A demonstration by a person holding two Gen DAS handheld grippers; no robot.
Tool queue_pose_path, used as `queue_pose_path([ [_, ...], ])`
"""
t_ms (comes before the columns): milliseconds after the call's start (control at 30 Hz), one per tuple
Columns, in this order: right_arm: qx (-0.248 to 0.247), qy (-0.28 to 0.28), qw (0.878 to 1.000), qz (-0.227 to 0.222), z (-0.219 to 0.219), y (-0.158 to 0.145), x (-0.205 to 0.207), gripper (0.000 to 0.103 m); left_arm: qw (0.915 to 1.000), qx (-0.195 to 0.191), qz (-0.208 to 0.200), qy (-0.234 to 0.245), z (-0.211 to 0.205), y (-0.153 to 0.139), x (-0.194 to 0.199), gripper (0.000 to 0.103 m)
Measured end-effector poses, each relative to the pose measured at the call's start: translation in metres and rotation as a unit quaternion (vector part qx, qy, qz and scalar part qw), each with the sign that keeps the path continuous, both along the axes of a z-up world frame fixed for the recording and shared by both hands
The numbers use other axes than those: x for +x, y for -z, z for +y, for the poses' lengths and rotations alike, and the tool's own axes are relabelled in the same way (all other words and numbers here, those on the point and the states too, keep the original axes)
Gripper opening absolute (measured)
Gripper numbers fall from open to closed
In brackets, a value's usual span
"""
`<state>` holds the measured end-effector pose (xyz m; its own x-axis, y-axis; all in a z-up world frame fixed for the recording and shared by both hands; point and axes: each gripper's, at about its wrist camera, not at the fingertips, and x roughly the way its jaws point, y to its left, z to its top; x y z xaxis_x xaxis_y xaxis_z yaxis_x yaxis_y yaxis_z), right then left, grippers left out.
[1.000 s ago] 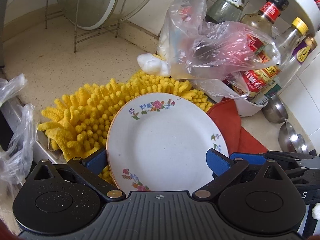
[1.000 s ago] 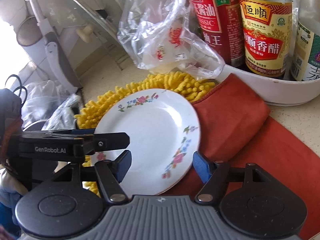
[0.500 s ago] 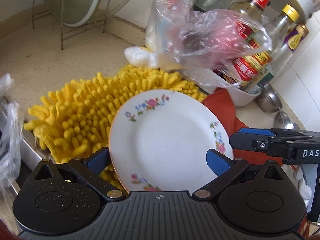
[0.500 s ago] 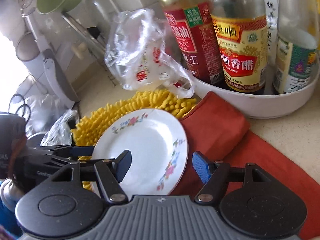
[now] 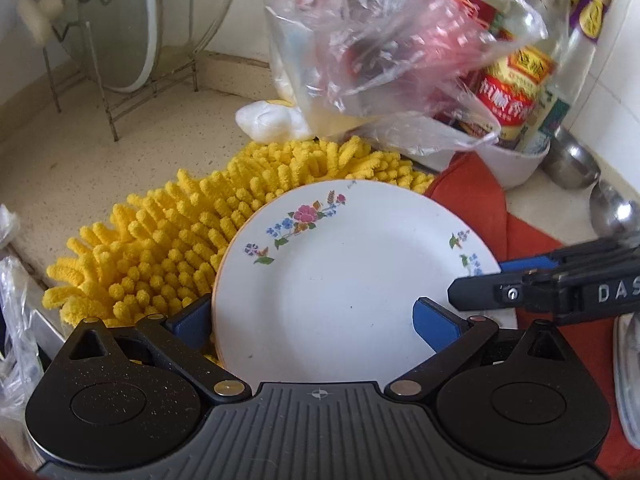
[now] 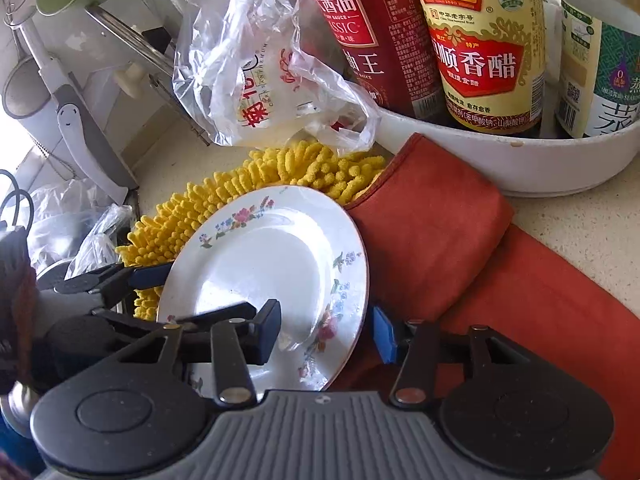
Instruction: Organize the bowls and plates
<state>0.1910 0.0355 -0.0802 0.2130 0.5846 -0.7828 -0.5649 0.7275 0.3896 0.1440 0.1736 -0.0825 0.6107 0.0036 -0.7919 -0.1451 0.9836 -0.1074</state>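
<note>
A white plate with flower prints (image 5: 344, 276) (image 6: 272, 276) lies tilted on a yellow chenille mat (image 5: 180, 232) and a red cloth (image 6: 452, 248). My left gripper (image 5: 312, 320) is open, one finger at the plate's left rim and one over its near right part. My right gripper (image 6: 324, 334) is open and straddles the plate's near right rim, its left finger over the plate face and its right finger outside the rim. The right gripper shows in the left wrist view (image 5: 560, 284); the left gripper shows in the right wrist view (image 6: 120, 280).
A white bowl holding sauce bottles (image 6: 508, 160) stands behind the cloth. A crumpled plastic bag (image 5: 392, 64) lies beside it. A wire rack with glass lids (image 5: 132, 40) stands at the back left. Steel ladles (image 5: 612, 212) lie at right. A sink edge (image 5: 36, 320) is at left.
Both grippers moved in closer on the plate. The right gripper's fingers now straddle the plate's right rim; the left gripper advanced around its near left edge.
</note>
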Motion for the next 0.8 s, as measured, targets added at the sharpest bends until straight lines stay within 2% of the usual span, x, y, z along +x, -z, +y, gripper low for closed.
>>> queue_pose_path([
  [200,-0.001,0.001,1.0,-0.012,0.002,0.0,-0.003,0.049,0.9999,0.005,-0.004,-0.009,0.0,0.001,-0.002,0.103],
  [300,-0.007,0.006,1.0,-0.021,0.004,-0.002,-0.006,0.044,0.9999,0.008,0.005,-0.008,-0.001,0.0,-0.001,0.103],
  [533,-0.004,0.013,1.0,-0.019,0.002,-0.005,-0.008,0.041,0.9996,0.009,0.023,-0.017,-0.003,-0.004,0.003,0.103],
  [800,0.003,0.019,1.0,-0.024,-0.013,-0.024,-0.023,0.041,0.9998,0.009,0.011,-0.014,-0.011,-0.019,-0.005,0.103],
])
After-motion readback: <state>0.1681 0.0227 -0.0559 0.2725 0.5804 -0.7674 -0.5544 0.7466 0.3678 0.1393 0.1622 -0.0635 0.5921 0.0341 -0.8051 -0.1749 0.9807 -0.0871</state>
